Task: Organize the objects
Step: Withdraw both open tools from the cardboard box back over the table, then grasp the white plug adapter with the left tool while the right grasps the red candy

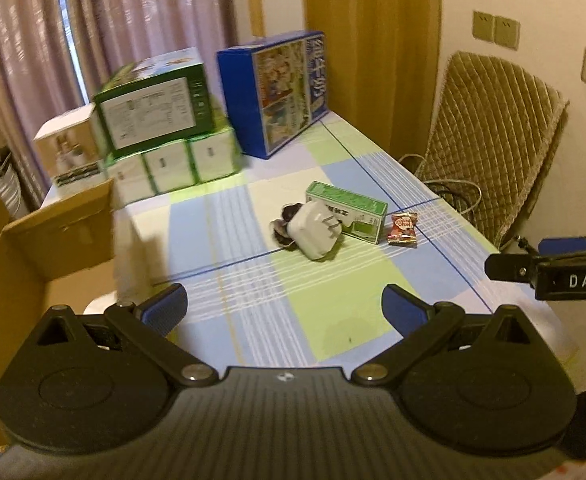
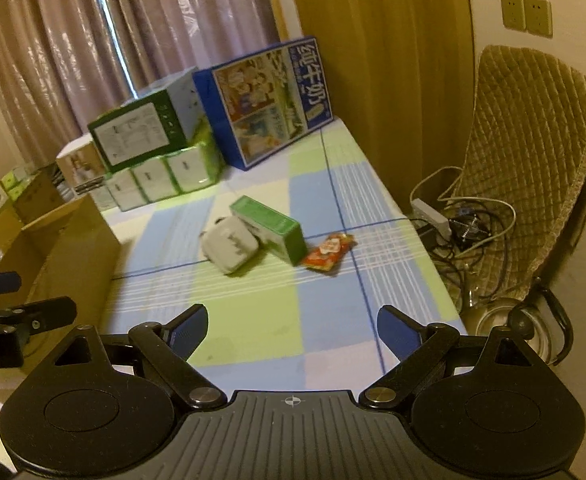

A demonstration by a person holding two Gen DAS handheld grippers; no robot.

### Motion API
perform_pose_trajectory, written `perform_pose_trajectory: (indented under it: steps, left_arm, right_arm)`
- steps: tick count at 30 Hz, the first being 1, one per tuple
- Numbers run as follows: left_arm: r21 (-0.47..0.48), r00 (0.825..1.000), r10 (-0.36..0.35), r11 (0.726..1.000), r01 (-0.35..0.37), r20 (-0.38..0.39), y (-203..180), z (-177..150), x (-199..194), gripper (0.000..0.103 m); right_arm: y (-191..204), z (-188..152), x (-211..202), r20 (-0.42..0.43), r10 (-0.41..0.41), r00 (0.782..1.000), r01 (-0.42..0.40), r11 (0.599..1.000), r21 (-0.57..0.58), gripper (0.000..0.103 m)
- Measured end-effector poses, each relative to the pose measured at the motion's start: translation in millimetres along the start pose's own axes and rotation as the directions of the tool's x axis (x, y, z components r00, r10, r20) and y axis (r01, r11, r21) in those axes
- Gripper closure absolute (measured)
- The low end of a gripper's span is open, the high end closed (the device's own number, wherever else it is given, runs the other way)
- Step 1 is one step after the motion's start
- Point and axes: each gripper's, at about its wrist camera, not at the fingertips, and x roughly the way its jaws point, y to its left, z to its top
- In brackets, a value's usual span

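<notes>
Left wrist view: left tool (image 1: 283,310) gaped wide, empty | right tool (image 2: 293,330) same | white charger (image 1: 313,232) touched green box (image 1: 347,210) on worktop (image 1: 333,320)

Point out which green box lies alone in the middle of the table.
The small green box, lying flat between the white charger and the red snack packet. The other green boxes are stacked at the far end.
</notes>
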Motion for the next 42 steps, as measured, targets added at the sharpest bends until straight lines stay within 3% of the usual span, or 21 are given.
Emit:
perform_pose_trajectory:
  steps: [7,16,31,34,37,39,42]
  left_arm:
    - [0.105,1.0,-0.005,0.994,0.008,-0.026,-22.4,8.2,57.6,0.004]
    - [0.24,0.998,0.062,0.969,-0.057,-0.016,-39.7,15.4,128.0,0.008]
    - [0.486,0.993,0.115,0.867,-0.109,0.019,-74.2,7.6,211.9,0.015]
    - [0.518,0.993,0.118,0.849,-0.109,0.014,-77.2,8.3,223.4,0.027]
    - [0.525,0.993,0.118,0.844,-0.107,0.012,-77.0,9.5,230.4,0.042]
    - [0.516,0.993,0.116,0.851,-0.103,0.007,-75.8,10.2,230.2,0.043]
    - [0.458,0.993,0.114,0.884,-0.091,-0.024,-73.2,9.9,221.9,0.043]
  right_arm:
    - [-20.5,9.8,48.0,-0.04,0.01,0.999,-0.011,1.0,-0.017,0.031]
    - [-43.3,23.4,102.9,-0.075,0.018,0.997,-0.019,1.0,-0.025,0.037]
    - [-61.0,29.8,156.7,-0.086,0.013,0.996,-0.012,1.0,0.016,0.042]
    - [-64.0,28.5,161.1,-0.088,0.01,0.996,-0.007,1.0,0.024,0.042]
    - [-65.1,27.2,165.5,-0.094,0.011,0.996,-0.008,1.0,0.023,0.042]
    - [-65.7,26.6,168.6,-0.099,0.013,0.995,-0.01,1.0,0.023,0.042]
    - [-65.7,26.6,172.7,-0.099,0.021,0.995,-0.019,0.999,0.026,0.042]
